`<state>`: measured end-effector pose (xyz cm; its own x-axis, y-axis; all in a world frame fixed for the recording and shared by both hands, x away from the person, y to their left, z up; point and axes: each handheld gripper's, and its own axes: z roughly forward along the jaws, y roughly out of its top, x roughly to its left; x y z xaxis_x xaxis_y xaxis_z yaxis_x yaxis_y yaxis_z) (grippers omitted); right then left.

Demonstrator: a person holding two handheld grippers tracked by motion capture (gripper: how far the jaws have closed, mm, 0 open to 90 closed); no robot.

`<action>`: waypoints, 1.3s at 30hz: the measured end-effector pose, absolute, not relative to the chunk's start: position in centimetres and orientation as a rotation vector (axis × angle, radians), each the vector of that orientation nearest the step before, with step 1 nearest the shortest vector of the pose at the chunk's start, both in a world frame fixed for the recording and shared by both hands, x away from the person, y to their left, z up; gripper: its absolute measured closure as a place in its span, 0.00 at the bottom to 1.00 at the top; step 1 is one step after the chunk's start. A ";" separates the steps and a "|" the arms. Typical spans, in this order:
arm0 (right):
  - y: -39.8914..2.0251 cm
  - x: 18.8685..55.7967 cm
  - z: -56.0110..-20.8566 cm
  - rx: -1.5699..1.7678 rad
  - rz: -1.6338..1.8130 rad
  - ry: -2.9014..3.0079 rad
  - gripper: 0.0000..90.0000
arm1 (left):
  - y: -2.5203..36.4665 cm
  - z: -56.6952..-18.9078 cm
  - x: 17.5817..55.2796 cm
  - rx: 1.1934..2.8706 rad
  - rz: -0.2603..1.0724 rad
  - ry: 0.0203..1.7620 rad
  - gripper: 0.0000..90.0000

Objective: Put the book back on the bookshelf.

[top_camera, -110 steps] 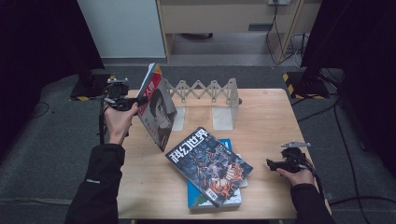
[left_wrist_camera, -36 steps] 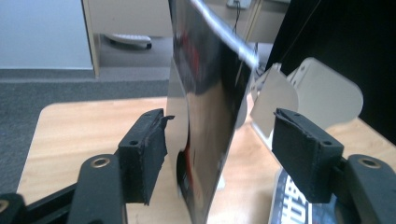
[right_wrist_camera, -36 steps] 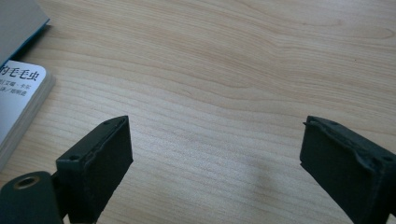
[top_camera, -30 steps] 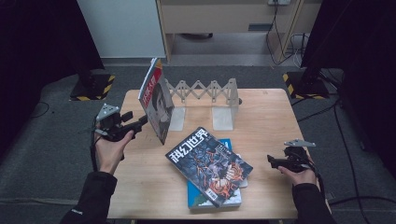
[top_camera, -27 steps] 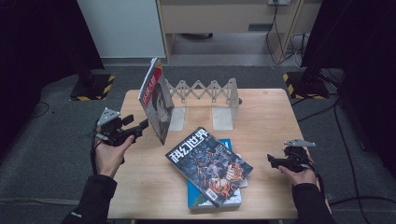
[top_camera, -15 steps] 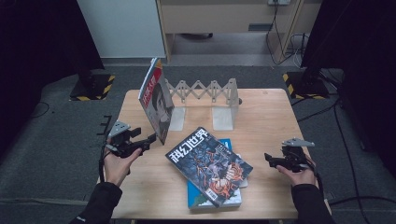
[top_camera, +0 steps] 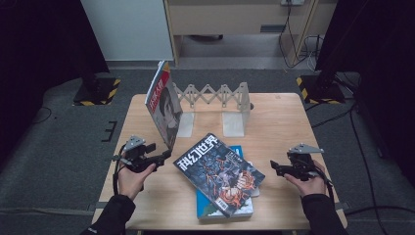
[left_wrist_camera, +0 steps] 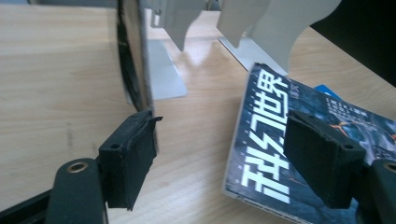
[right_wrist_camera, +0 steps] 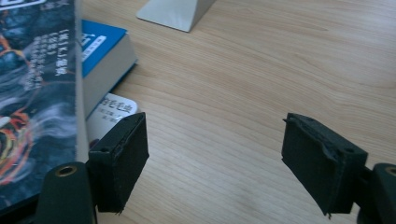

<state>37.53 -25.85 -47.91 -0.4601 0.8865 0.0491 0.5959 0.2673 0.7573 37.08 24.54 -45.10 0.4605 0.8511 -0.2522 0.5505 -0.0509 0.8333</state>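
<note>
A wooden counter (top_camera: 284, 122) is shown from above, with an accordion-style book rack (top_camera: 215, 95) standing at its far side. One magazine is leaned upright (top_camera: 164, 107) against the rack's left end. A second magazine (top_camera: 219, 173), dark-covered, is laid askew on a small stack, a blue book (top_camera: 244, 208) lowest, near the middle of the counter.

The left tongs (top_camera: 161, 155) are held low, just beside the near bottom corner of the upright magazine and left of the flat one. Their jaws stand apart with nothing between them; in the left gripper view the left pad (left_wrist_camera: 128, 163) is seen at the magazine's lower edge (left_wrist_camera: 135, 79), though contact cannot be confirmed. The right tongs (top_camera: 275, 168) are held near the right edge of the stack, jaws likewise apart over bare wood, having just been closing; the blue book's corner (right_wrist_camera: 100, 51) is seen at their left.

The flat magazine is judged light, thin and floppy, with a glossy and probably slippery cover. A hold at the spine or at an overhanging corner is judged best, since a grip on a loose page edge would let it sag or fan open.
</note>
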 end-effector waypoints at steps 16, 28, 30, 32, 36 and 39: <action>-23.4 37.0 -47.4 1.331 1.087 2.192 0.30 | 22.8 -47.3 37.5 1.798 0.324 1.181 0.27; -21.7 36.6 -47.6 1.312 1.134 2.222 0.35 | 22.0 -48.8 38.4 1.838 0.263 1.189 0.27; -21.5 36.6 -47.7 1.307 1.133 2.237 0.35 | 21.8 -49.0 38.5 1.855 0.253 1.183 0.27; -21.3 36.5 -47.8 1.313 1.154 2.231 0.36 | 21.6 -49.2 38.5 1.867 0.240 1.179 0.27; -20.9 36.5 -48.0 1.308 1.145 2.254 0.37 | 21.4 -49.6 38.7 1.879 0.205 1.175 0.28; -20.7 36.4 -48.2 1.304 1.150 2.264 0.37 | 21.3 -49.8 38.6 1.909 0.189 1.172 0.30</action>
